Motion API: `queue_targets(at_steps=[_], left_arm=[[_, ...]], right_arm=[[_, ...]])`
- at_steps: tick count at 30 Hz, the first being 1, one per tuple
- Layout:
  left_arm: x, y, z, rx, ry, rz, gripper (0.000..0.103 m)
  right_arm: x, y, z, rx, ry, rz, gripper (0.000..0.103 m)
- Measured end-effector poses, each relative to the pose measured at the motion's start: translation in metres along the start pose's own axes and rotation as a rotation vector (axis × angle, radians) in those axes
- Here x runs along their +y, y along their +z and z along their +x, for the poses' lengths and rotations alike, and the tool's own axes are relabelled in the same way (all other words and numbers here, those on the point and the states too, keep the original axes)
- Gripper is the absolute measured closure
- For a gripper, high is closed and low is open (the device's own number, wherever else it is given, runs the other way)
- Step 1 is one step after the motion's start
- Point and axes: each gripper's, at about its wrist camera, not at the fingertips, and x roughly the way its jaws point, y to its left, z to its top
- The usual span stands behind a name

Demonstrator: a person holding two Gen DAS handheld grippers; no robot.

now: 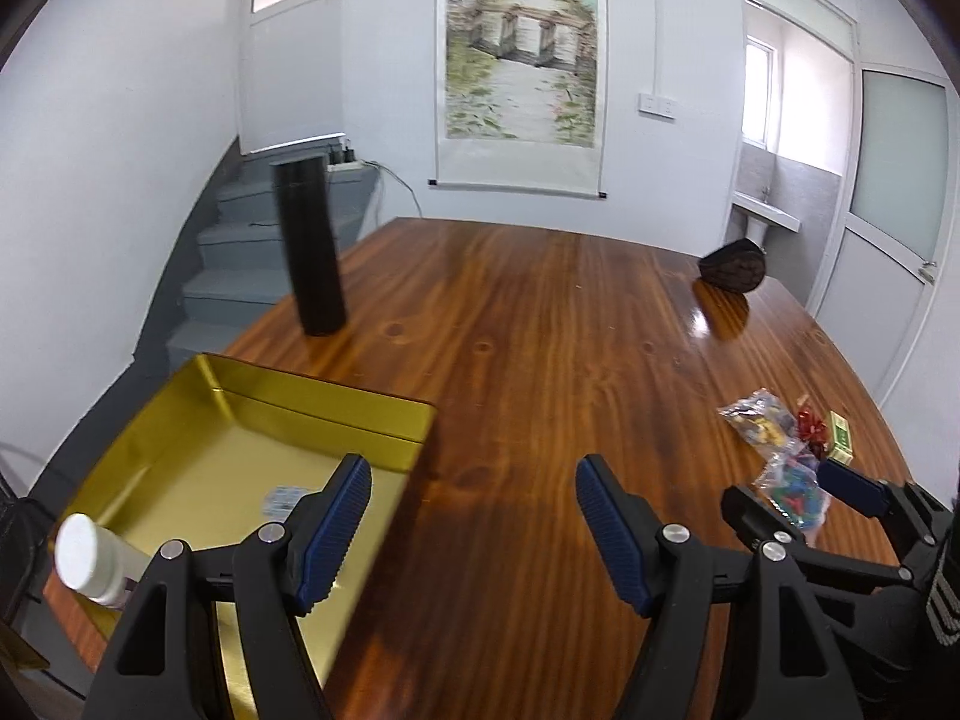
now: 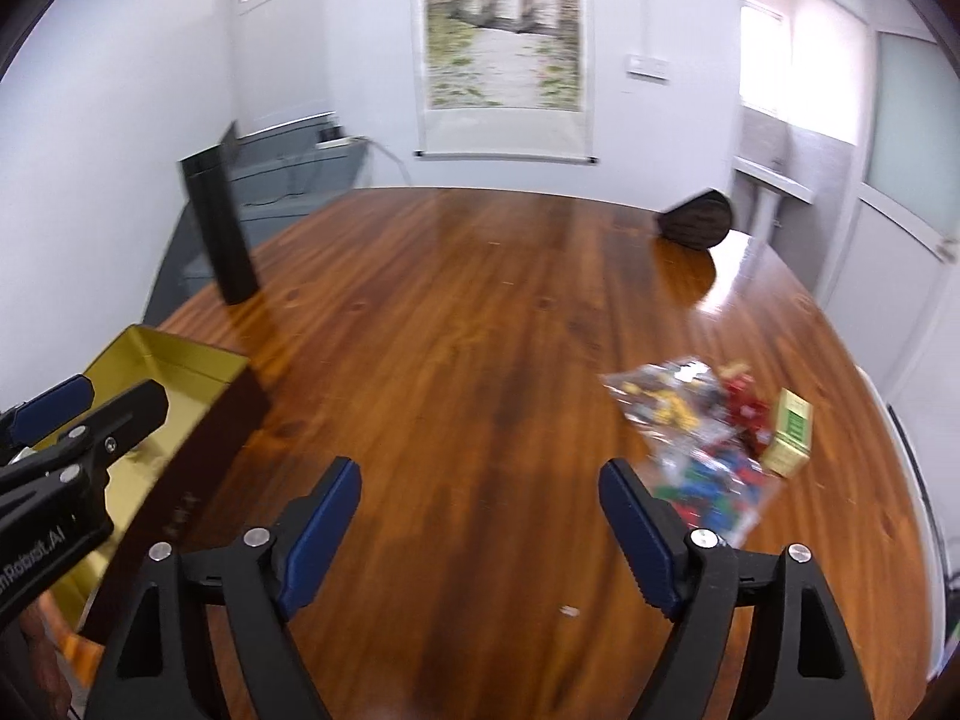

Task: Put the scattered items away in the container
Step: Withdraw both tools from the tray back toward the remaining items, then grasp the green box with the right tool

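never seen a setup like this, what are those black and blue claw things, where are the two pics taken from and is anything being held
The claws are two-finger grippers, one in each of a person's hands; there is no robot arm. Each picture comes from a camera on one gripper, looking along its fingers.

The left gripper is open and holds nothing. Under it is the gold tin, the container, with a white bottle at its near corner.

The right gripper is also open and holds nothing. Just beyond it, on the wooden table, lie the items to tidy: two clear bags of colourful pieces, something red and a small green and yellow box.

Farther back stand a tall black cylinder and a dark rounded object.
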Motion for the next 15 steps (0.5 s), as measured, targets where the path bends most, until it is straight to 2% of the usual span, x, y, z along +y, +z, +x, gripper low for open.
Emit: queue_targets(at_steps=[7, 15], left_arm=[[-0.032, -0.004, 0.012, 0.025, -0.045, 0.049, 0.031], [-0.071, -0.005, 0.028, 0.073, -0.192, 0.080, 0.031]], right_arm=[[-0.053, -0.015, -0.006, 0.033, -0.084, 0.084, 0.020], [-0.136, -0.034, -0.007, 0.075, -0.181, 0.223, 0.020]])
